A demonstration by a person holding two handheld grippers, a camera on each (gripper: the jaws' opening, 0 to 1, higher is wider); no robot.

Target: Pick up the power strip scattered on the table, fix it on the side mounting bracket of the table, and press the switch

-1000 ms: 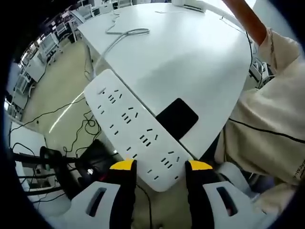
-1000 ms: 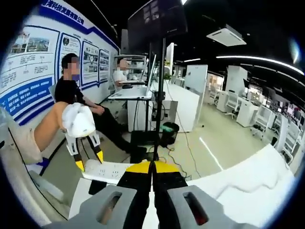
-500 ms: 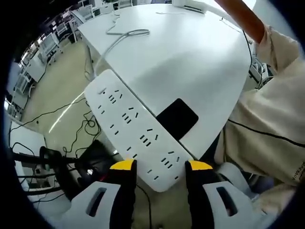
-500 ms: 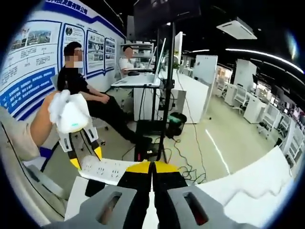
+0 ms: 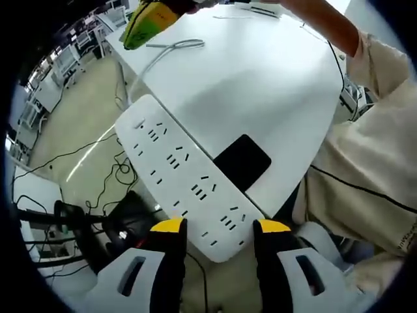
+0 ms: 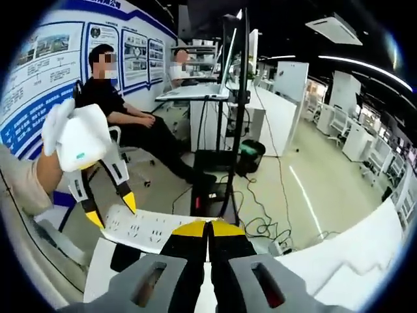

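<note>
Left claw (image 5: 217,226) grips the power strip (image 5: 181,175) at the table (image 5: 260,78) edge; right claw (image 6: 208,226) is closed, empty.

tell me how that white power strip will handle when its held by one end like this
Likely stiff: the power strip stays straight out past the left tool. Probably tip-prone, since its long body overhangs the table edge. The smooth plastic might slip or twist, and its cable could tug.
</note>
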